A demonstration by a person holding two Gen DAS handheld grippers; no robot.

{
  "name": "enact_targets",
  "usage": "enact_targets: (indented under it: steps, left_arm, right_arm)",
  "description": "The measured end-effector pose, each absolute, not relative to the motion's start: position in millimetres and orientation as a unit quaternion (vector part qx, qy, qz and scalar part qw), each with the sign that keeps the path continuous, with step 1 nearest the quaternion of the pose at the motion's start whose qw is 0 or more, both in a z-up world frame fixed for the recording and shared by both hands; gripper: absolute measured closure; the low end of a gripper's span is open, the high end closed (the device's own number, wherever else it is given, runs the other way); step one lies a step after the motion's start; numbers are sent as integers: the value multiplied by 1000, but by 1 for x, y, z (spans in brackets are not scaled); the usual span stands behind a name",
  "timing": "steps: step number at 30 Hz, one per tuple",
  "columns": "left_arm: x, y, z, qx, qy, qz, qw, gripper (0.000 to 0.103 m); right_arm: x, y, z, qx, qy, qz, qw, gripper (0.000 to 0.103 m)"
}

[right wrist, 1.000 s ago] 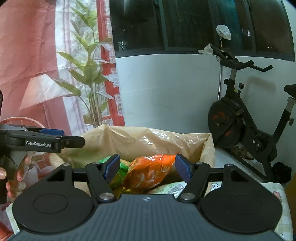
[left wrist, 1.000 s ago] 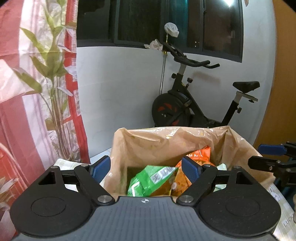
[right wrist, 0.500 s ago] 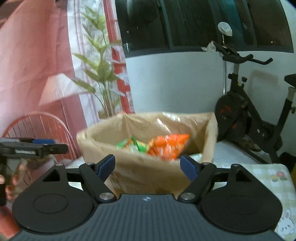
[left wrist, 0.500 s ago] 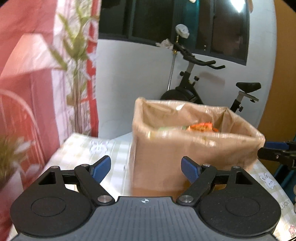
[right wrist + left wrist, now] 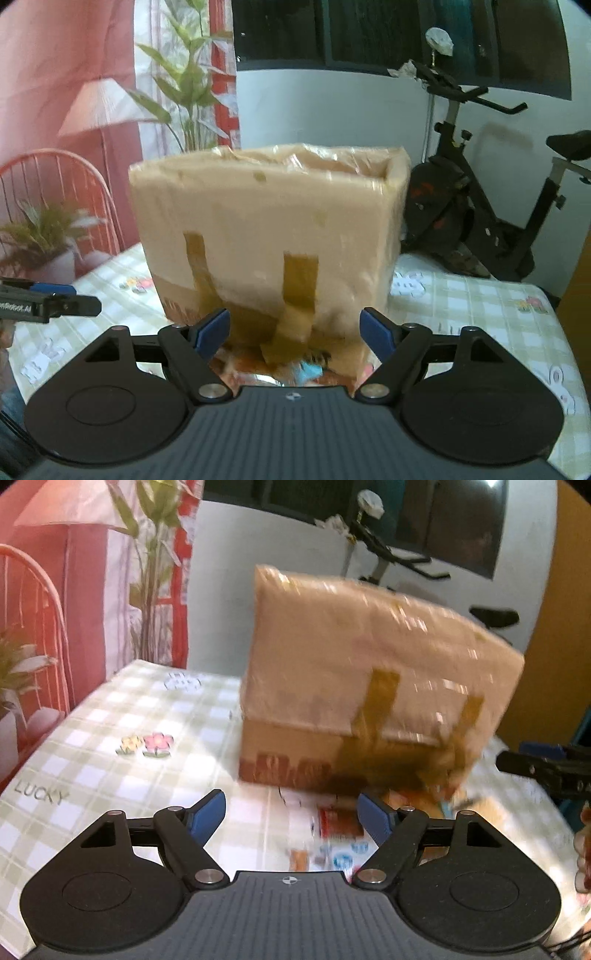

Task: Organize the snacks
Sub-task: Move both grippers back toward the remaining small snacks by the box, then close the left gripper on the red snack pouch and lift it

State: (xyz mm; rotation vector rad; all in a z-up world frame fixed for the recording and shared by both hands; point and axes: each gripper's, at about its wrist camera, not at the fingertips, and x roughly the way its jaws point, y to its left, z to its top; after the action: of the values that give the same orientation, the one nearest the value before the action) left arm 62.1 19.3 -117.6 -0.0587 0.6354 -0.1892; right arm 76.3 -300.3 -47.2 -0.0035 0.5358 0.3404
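A tall cardboard box (image 5: 369, 683) lined with a brownish plastic bag and taped at the front stands on the checked tablecloth (image 5: 110, 757); its contents are hidden from this low angle. Small snack packets (image 5: 340, 823) lie blurred on the cloth just in front of it. My left gripper (image 5: 291, 810) hovers low before the box, its jaws closing slightly with nothing between them. In the right wrist view the box (image 5: 266, 221) fills the middle, and more packets (image 5: 295, 369) lie at its foot. My right gripper (image 5: 294, 328) stands open above them, holding nothing.
A black exercise bike (image 5: 480, 221) stands behind the table on the right. A red wire chair (image 5: 55, 177) and a potted plant (image 5: 40, 229) are at the left, before a printed curtain. Each gripper shows at the edge of the other's view.
Both grippers have dropped from above the box's open top to table level in front of it. The snack bags inside are no longer visible. The right jaws widened.
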Motion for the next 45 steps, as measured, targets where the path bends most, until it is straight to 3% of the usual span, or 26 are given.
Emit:
enact_targets:
  steps: [6,14,33,40,41,42,45]
  left_arm:
    - [50,9,-139,-20,331,-123,935,22]
    - [40,-3,-156,-7,355,-158,921,25]
    - [36,-31,-185,58,406,-194,891,25]
    - [41,-33,-193,72,413,-182,889,26]
    - [41,-33,-193,73,411,-180,891,32]
    - [40,-32,-192,74,407,-178,893,47]
    - [40,-29,-188,64,400,-181,896,60]
  right_arm:
    - [66,-303,-74,22,288,158,944,24]
    - [53,-304,-93,39,295,136,945,36]
    - [47,-285,-110,35,311,147,938,36]
    - [46,-280,-113,31,318,162,934,42]
    - [47,-279,-114,30,320,162,933,42]
    - [47,-279,-114,30,321,164,932,42]
    - [47,-277,-115,29,323,167,931,42]
